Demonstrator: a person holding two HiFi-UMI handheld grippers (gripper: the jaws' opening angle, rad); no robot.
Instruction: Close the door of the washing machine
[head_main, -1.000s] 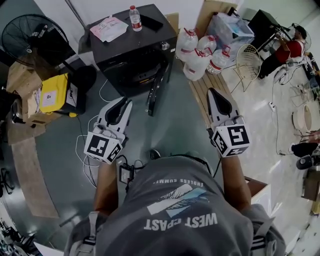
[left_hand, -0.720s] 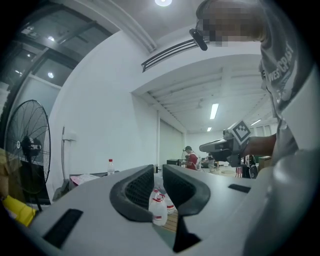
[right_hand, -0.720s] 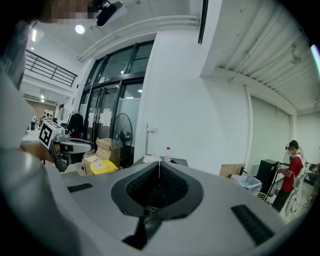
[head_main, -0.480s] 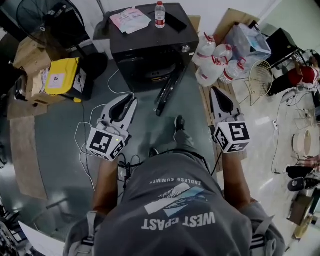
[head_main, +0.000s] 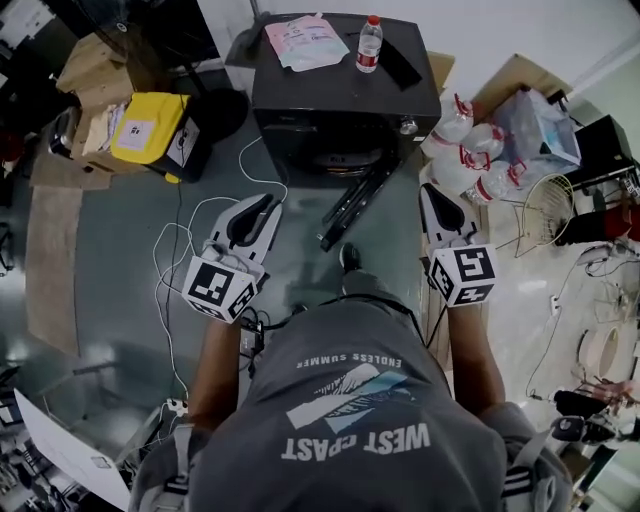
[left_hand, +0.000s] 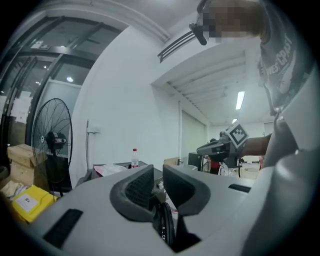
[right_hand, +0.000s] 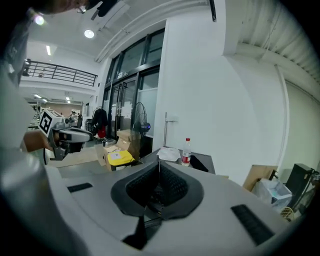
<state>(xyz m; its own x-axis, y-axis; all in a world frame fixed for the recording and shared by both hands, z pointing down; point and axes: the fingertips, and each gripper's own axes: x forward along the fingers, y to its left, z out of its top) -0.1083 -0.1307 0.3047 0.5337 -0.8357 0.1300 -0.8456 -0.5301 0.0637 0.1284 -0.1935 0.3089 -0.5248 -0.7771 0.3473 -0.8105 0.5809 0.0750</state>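
Note:
The black washing machine (head_main: 345, 100) stands at the top centre of the head view. Its round door (head_main: 355, 205) hangs swung out toward me, edge-on. My left gripper (head_main: 262, 208) is shut and empty, held over the floor left of the door and apart from it. My right gripper (head_main: 430, 195) is shut and empty too, right of the door's free edge, not touching it. In the left gripper view the left gripper (left_hand: 158, 170) points at the machine top (left_hand: 117, 167). In the right gripper view the right gripper (right_hand: 159, 167) shows its pads meeting.
On the machine lie a water bottle (head_main: 369, 45), papers (head_main: 305, 40) and a flat black item (head_main: 400, 62). Large water jugs (head_main: 465, 150) and a wire chair (head_main: 548, 215) stand right. A yellow box (head_main: 150, 128), cartons (head_main: 95, 65) and white cables (head_main: 175, 260) lie left. A fan (left_hand: 50, 137) stands far left.
The person has stepped toward the washing machine, which now sits nearer and more central. Both grippers have come forward and lower toward the open door. Jaws stay shut.

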